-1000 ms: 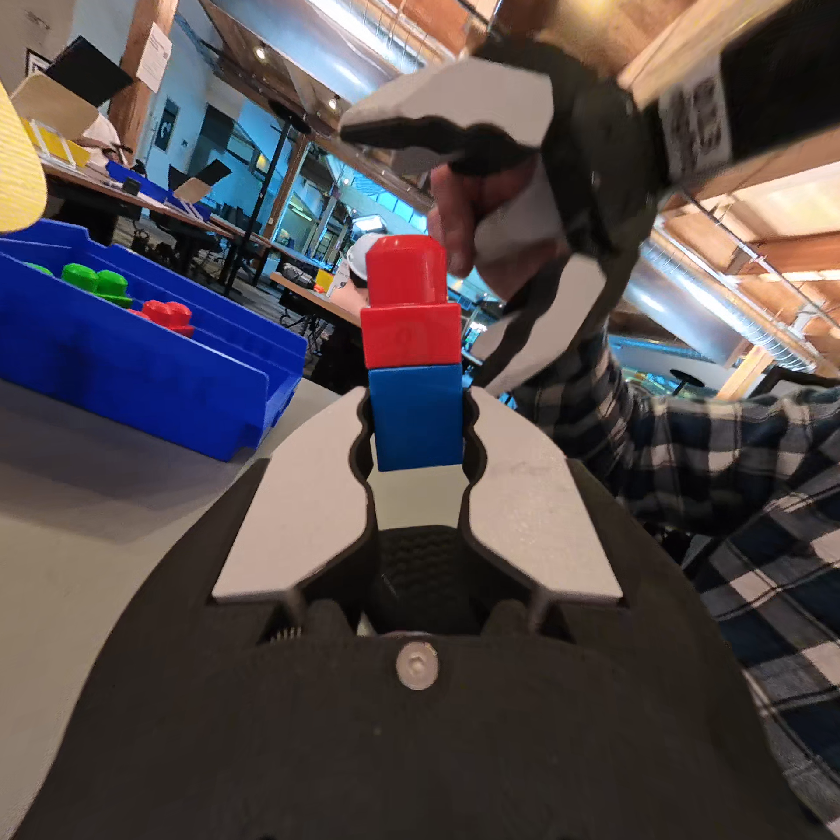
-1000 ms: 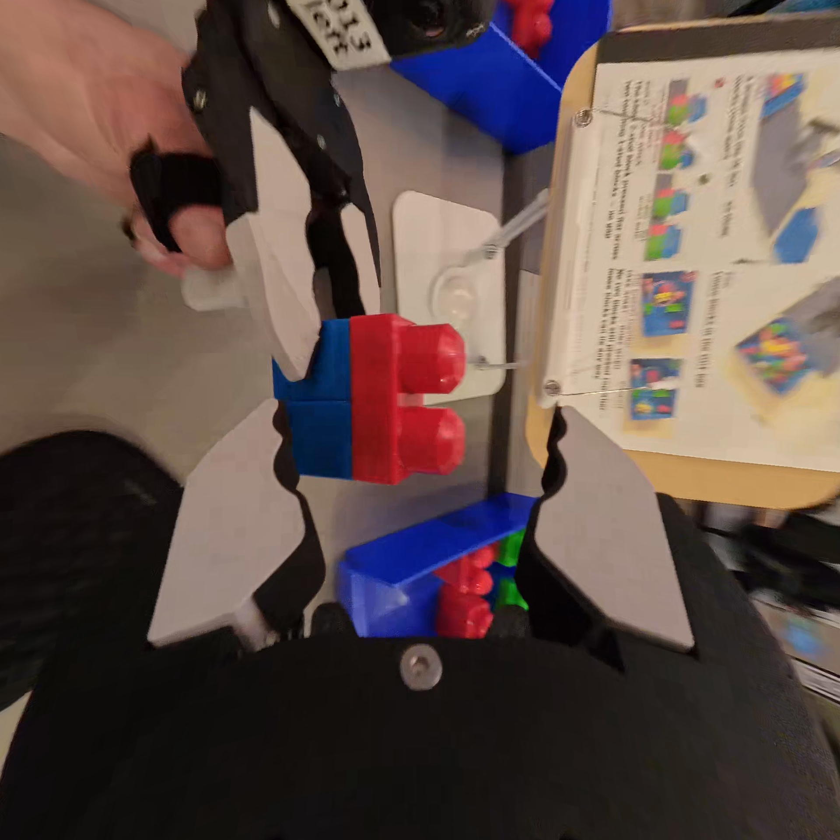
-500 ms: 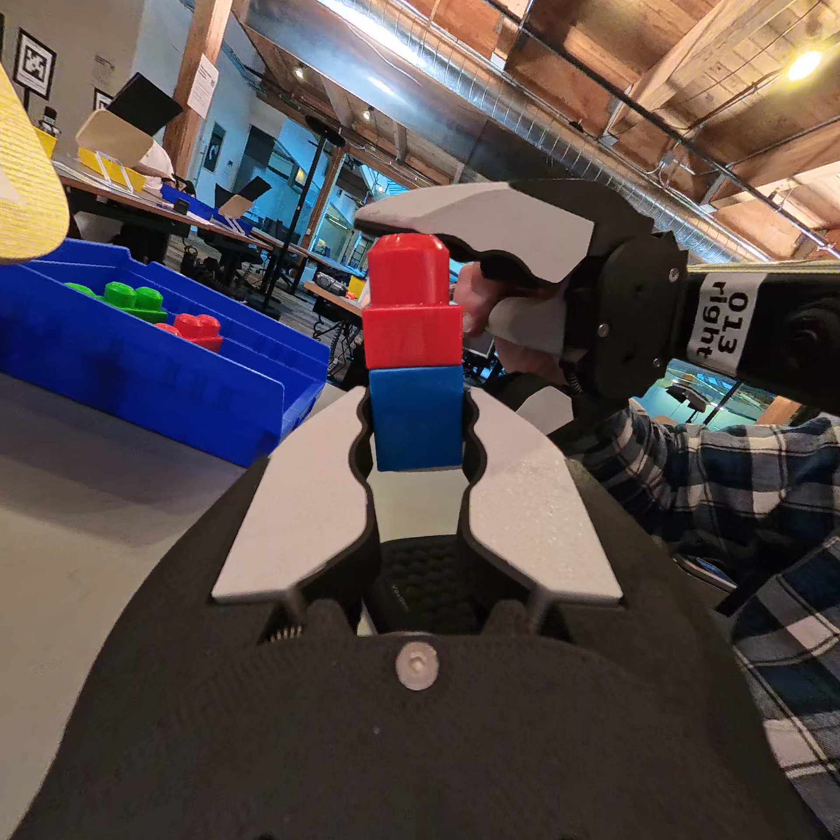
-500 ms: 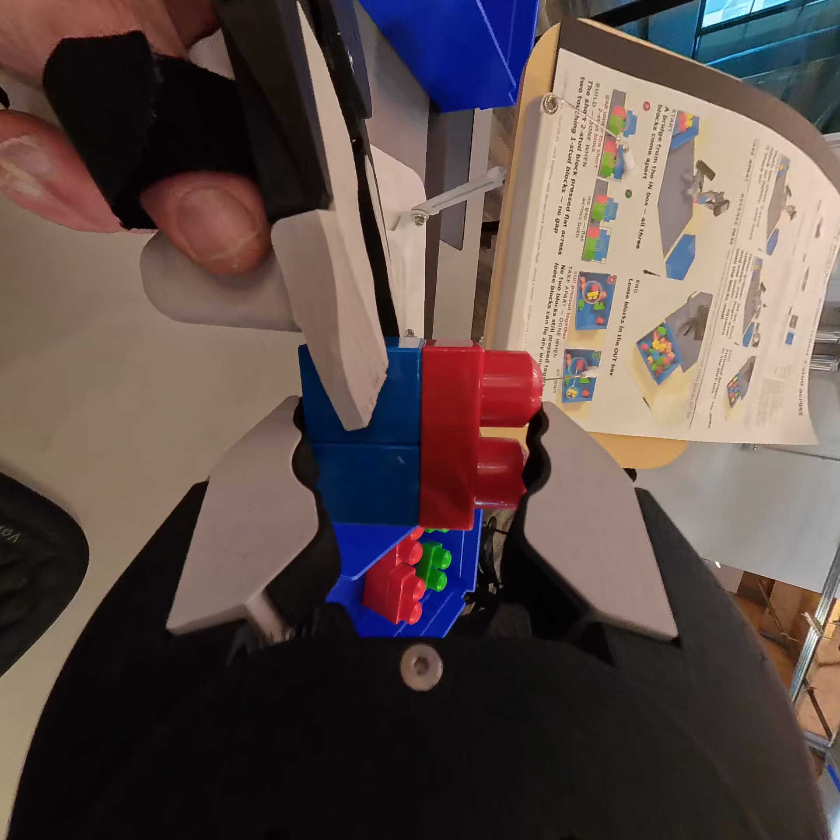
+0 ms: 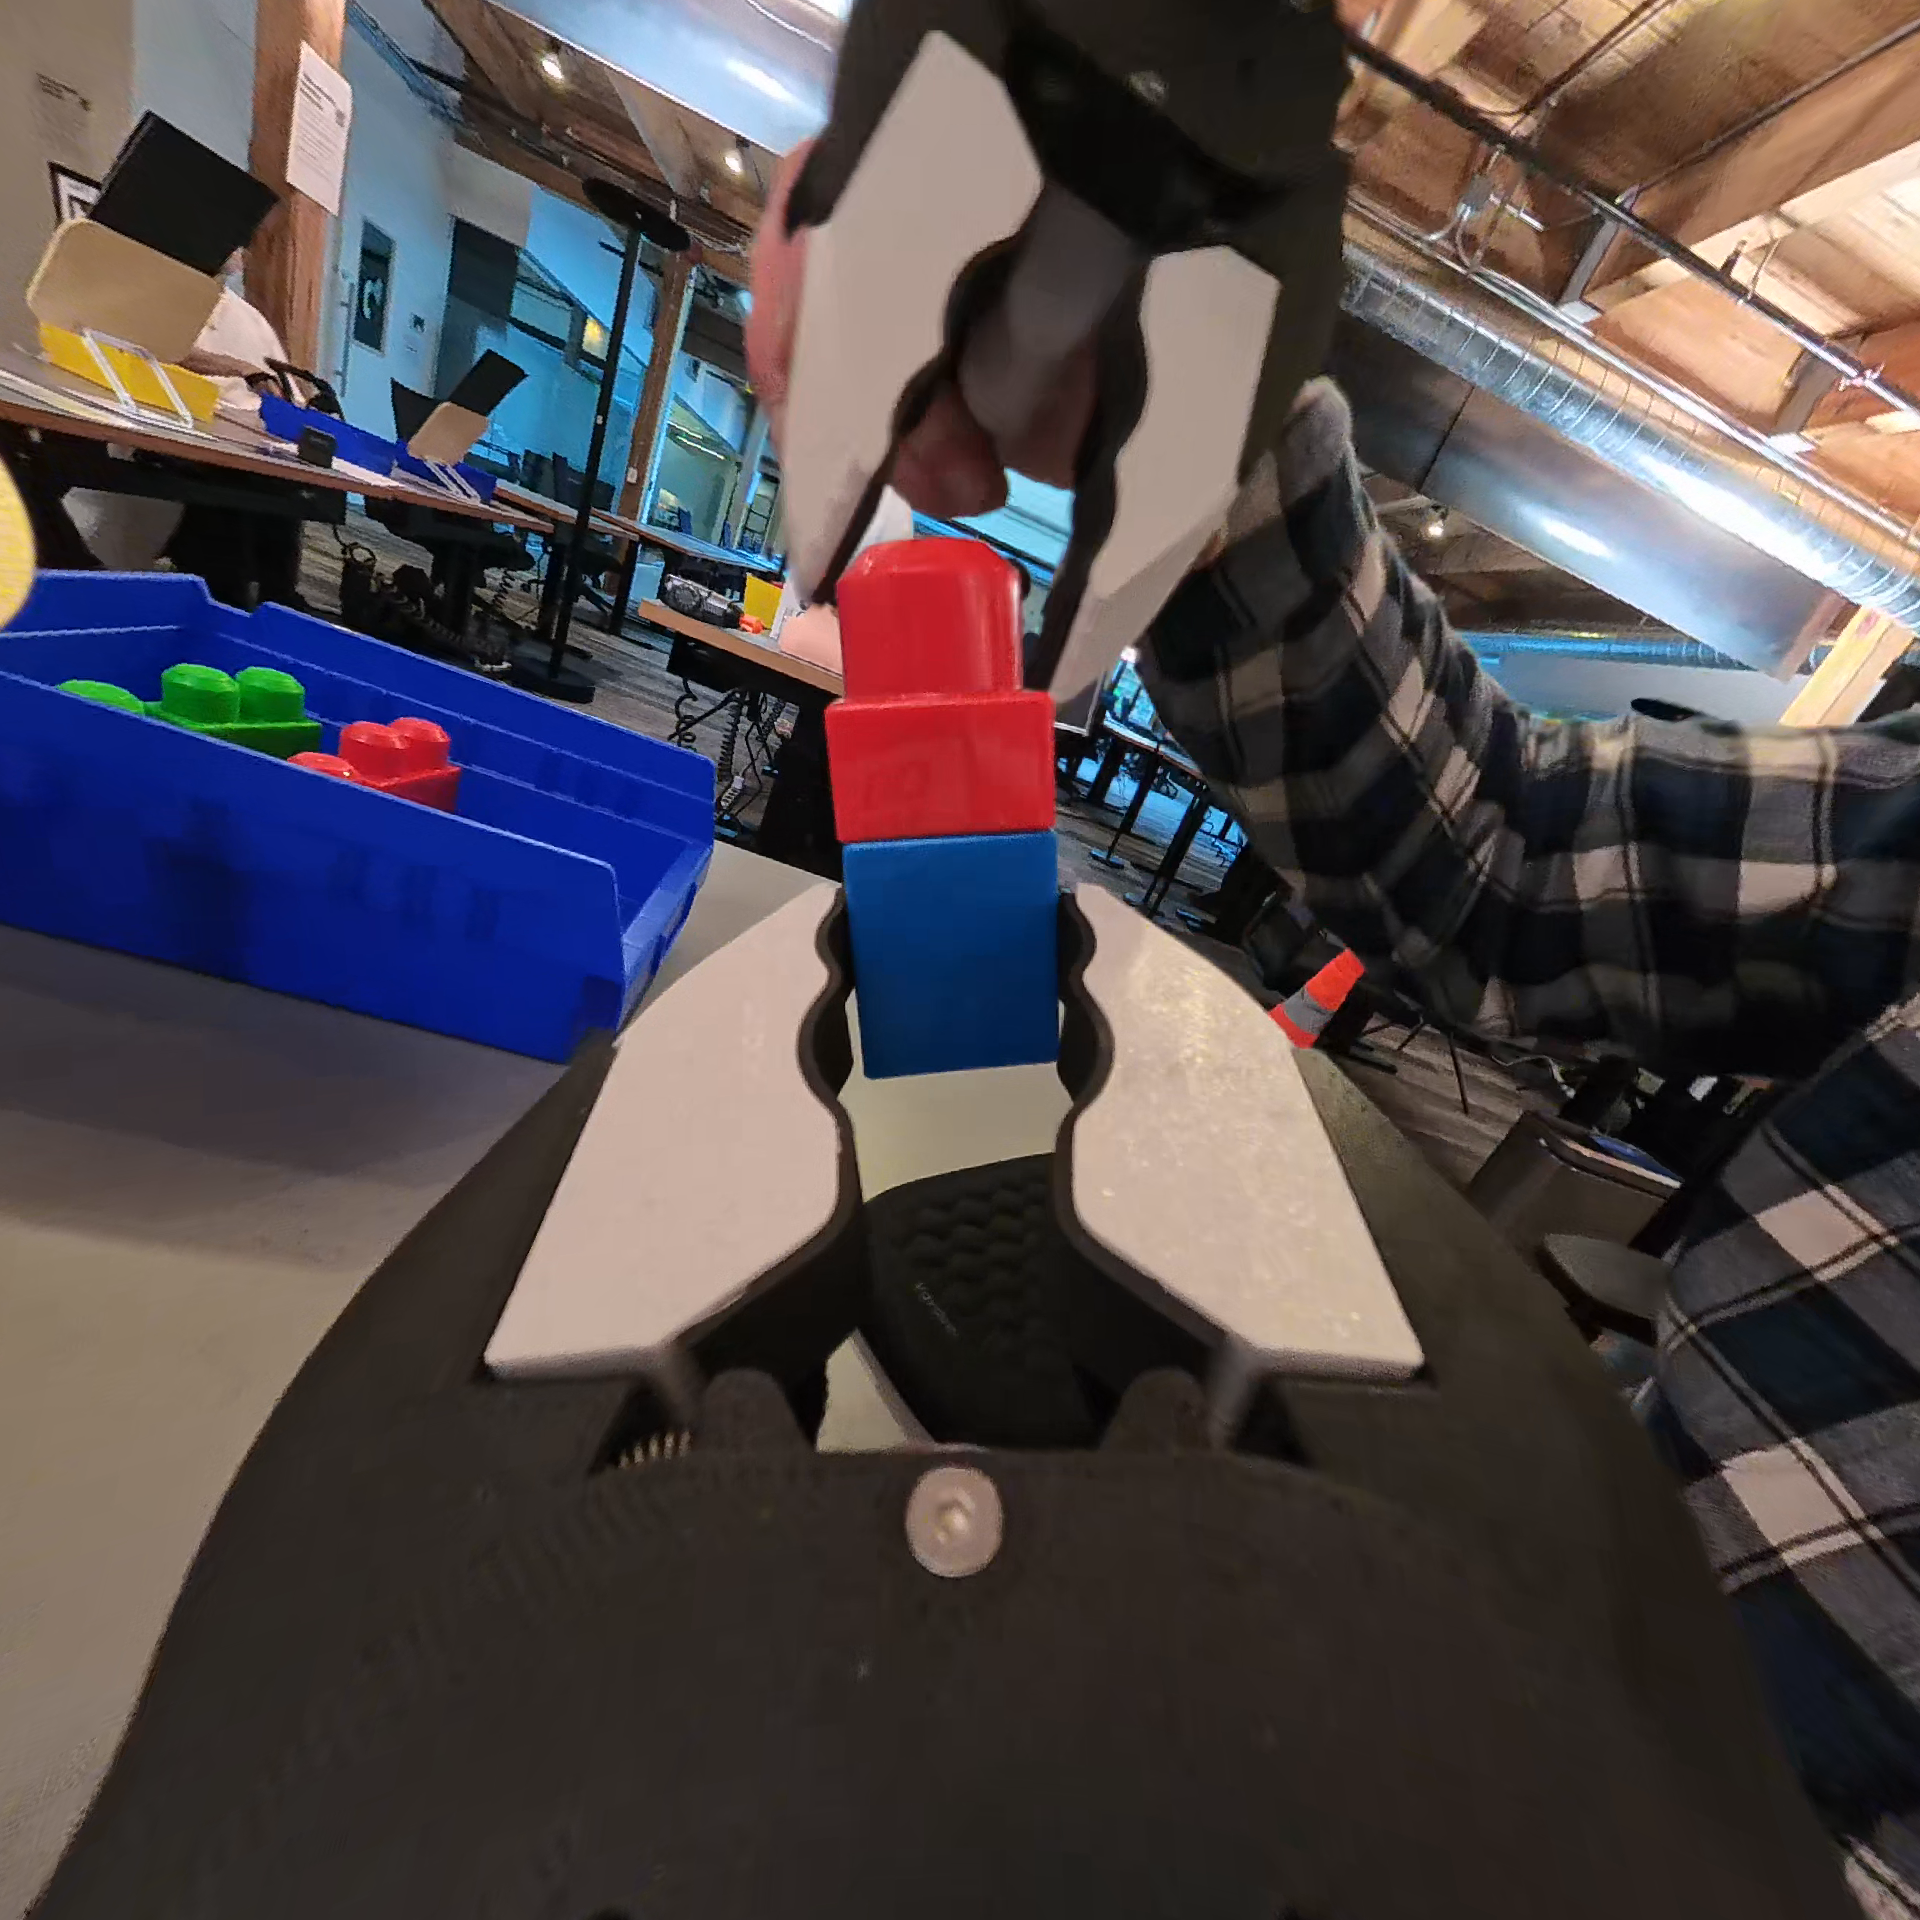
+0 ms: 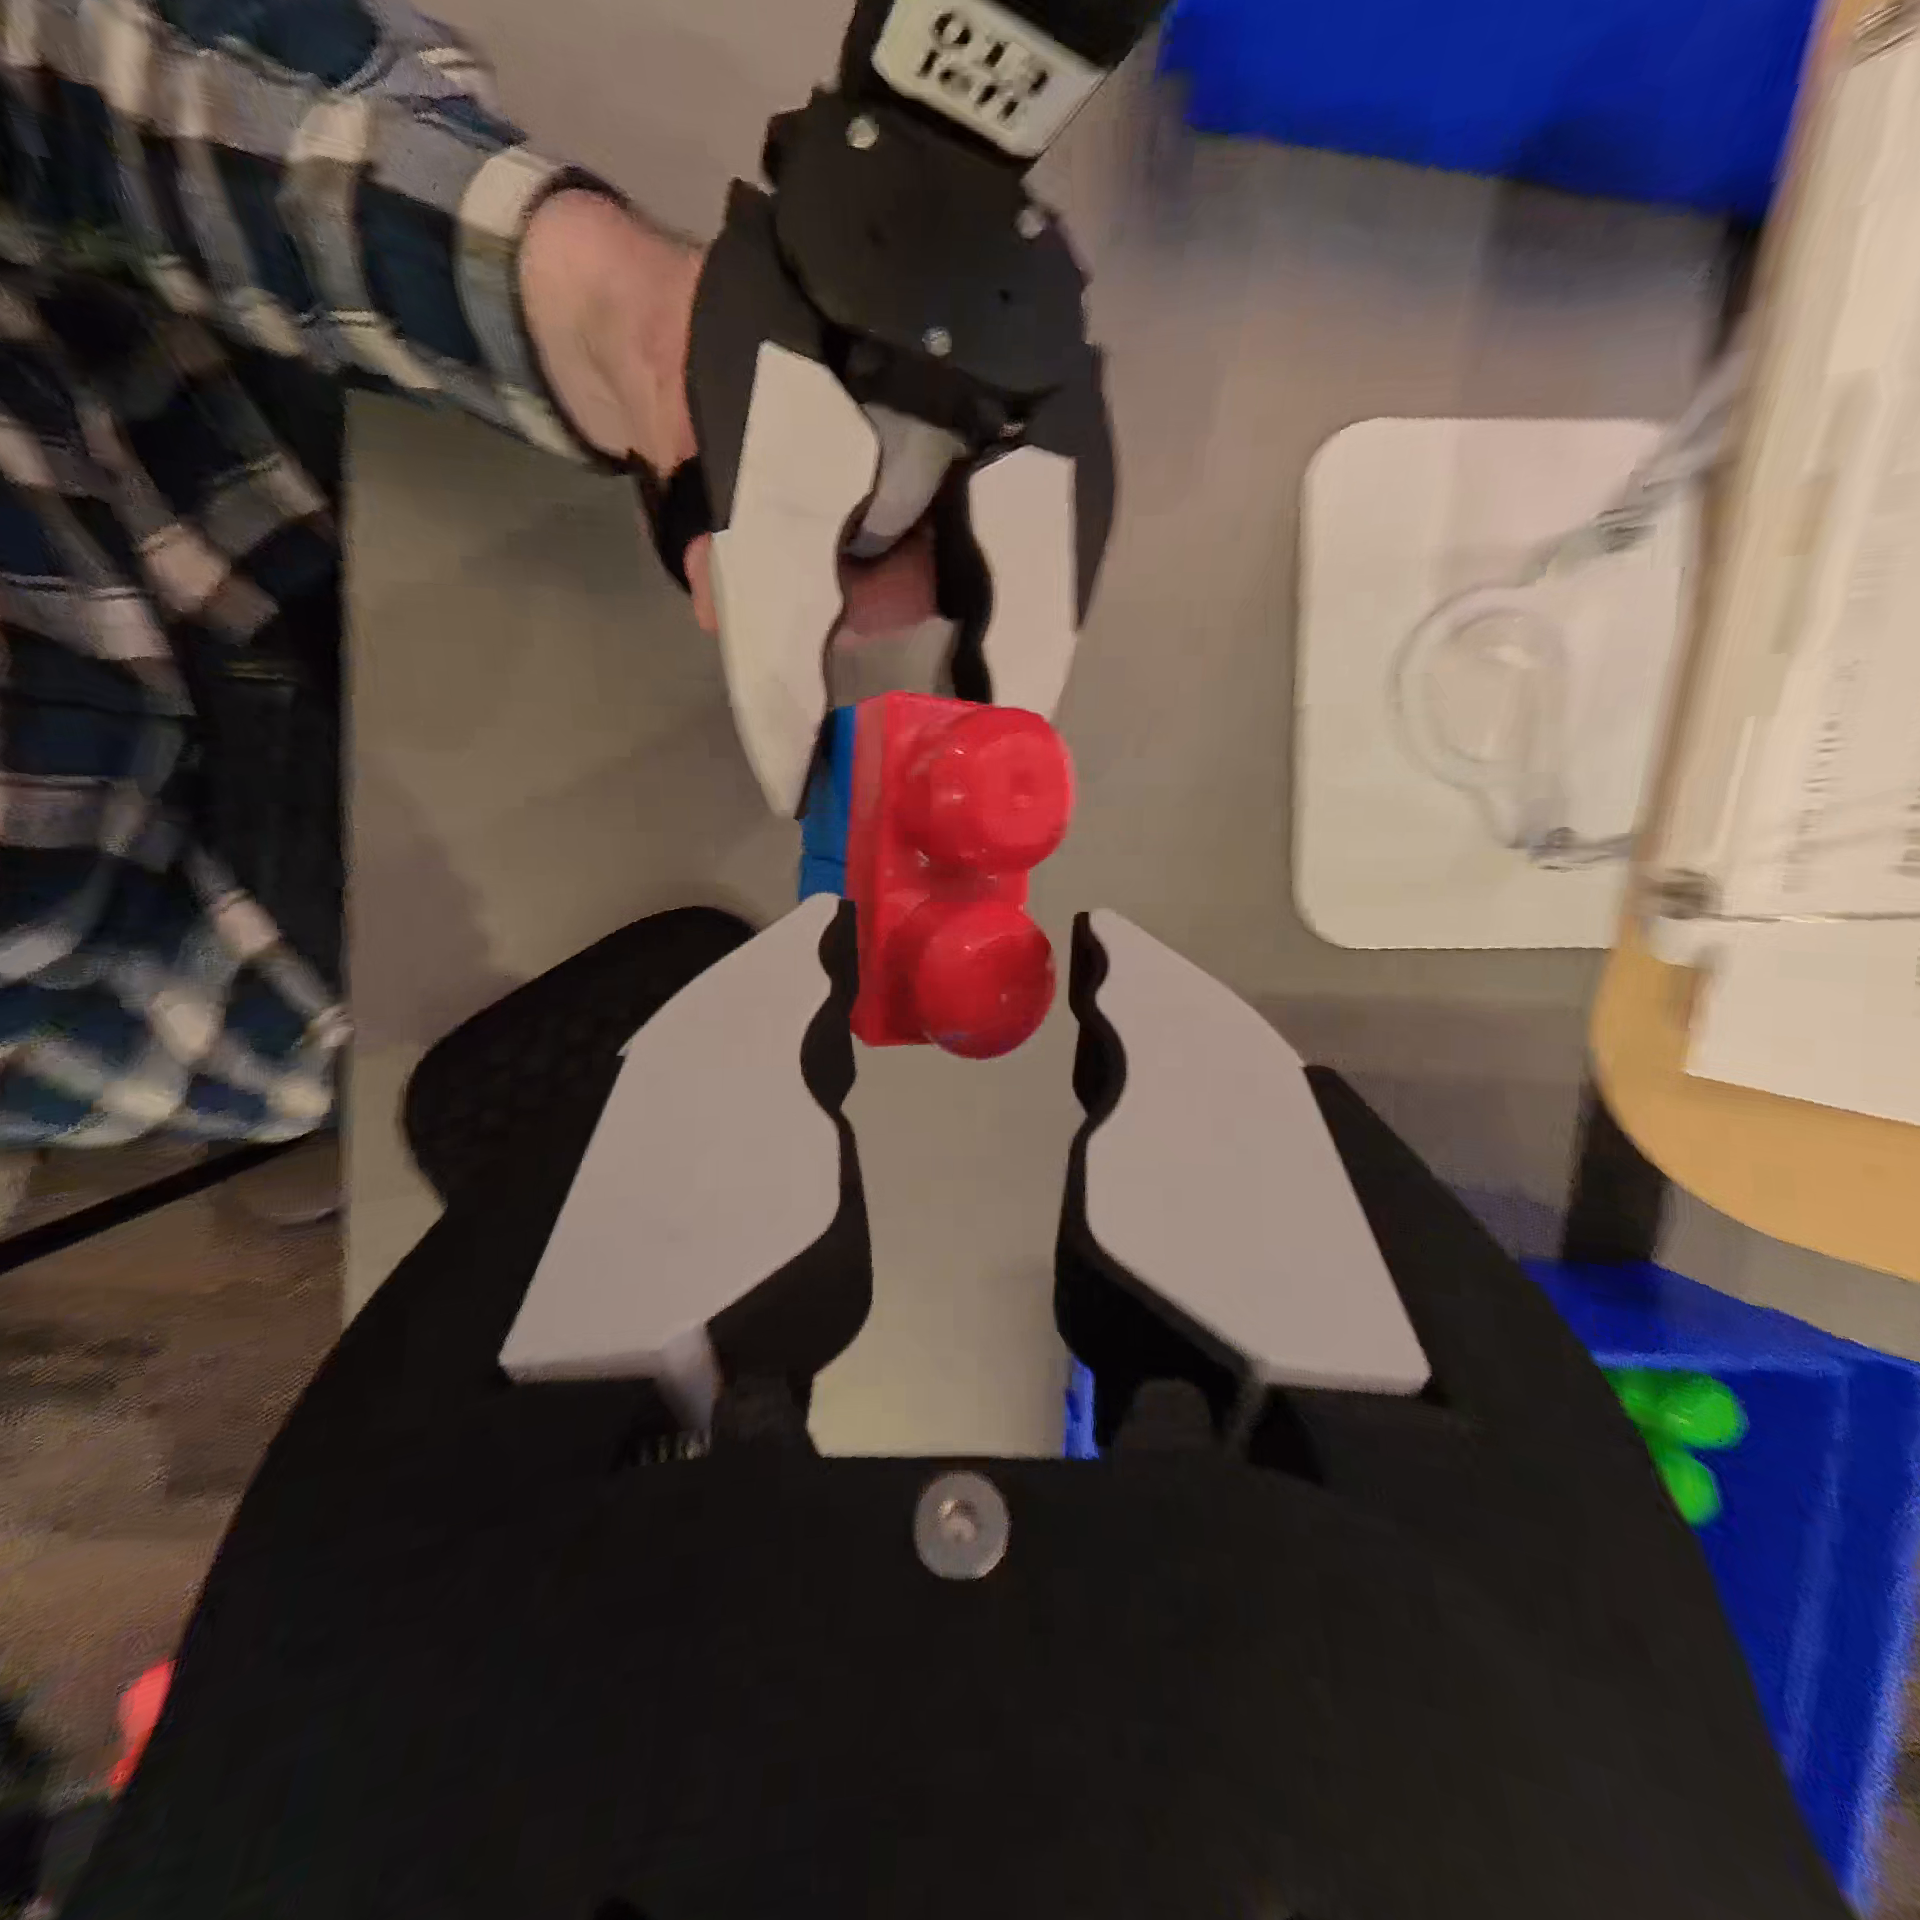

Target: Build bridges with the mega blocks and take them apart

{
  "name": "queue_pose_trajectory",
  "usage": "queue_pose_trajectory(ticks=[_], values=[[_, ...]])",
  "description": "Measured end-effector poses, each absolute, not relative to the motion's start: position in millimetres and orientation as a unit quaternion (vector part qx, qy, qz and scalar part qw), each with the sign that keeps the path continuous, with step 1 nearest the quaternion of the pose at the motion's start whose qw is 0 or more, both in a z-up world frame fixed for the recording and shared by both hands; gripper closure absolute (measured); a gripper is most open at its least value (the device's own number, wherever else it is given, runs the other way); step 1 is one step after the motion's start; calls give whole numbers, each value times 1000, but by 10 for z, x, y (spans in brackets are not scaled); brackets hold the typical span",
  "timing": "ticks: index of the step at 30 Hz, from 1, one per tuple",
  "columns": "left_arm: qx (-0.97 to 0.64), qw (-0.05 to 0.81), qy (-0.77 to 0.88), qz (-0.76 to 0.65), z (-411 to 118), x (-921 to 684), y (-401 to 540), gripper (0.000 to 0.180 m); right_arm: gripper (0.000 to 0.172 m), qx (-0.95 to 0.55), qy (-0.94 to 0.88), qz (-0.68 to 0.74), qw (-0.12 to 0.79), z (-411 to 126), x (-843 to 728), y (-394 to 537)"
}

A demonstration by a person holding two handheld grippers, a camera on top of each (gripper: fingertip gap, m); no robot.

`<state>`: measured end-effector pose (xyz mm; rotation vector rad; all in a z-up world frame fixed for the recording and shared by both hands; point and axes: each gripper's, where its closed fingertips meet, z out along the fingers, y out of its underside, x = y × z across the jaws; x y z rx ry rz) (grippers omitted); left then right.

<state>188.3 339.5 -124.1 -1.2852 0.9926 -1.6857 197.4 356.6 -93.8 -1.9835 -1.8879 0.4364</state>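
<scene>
Grey matte tabletop [image 5: 208, 1195] carries a blue plastic bin [image 5: 343, 894] holding green [image 5: 234, 701] and red [image 5: 400, 753] studded blocks. Only the left wrist view shows the room behind: timber beams, a ribbed metal duct [image 5: 1621, 457], further desks and an orange cone [image 5: 1314, 997]. Only the right wrist view shows a white square pad [image 6: 1455, 675], a tan board [image 6: 1714, 1143] bearing a printed sheet, and a second bin [image 6: 1787, 1507] with a green block. The left gripper [image 5: 951, 977] is clamped on a blue block [image 5: 951, 951]; both wavy black pads press its smooth flat sides. A glossy red block [image 5: 940, 764] is stacked on the blue one, with rounded cylindrical studs on top. The left view shows one stud; the right view shows two [image 6: 971, 883], seen end-on. The right gripper [image 6: 956, 987] straddles the red block, jaws narrowly apart: the left pad lies against the block's side, while a gap separates the right pad from the near stud. Its grey fingers [image 5: 904, 312] flank the stud from above in the left view. A plaid sleeve [image 5: 1558, 831] shows behind that gripper.
</scene>
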Motion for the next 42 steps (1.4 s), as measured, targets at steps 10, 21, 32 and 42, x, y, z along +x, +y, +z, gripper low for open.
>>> queue_pose_trajectory(ticks=[10, 21, 32, 42], values=[[-514, 407, 412, -633, -1289, 1925, 3381, 144, 138, -688, -688, 204, 110, -1088, 1937, 3513], [-537, 421, 372, -629, -1385, 1769, 3637, 180, 138, -746, -646, 9, 160, -958, 3663, 4228], [-569, 401, 367, -617, -1647, 1842, 3755, 180, 137, -752, -646, 23, 133, -2386, 4226, 4750], [-568, 405, 371, -613, -1678, 1858, 3769, 178, 122, -738, -651, 38, 174, -2385, 4087, 4774]])
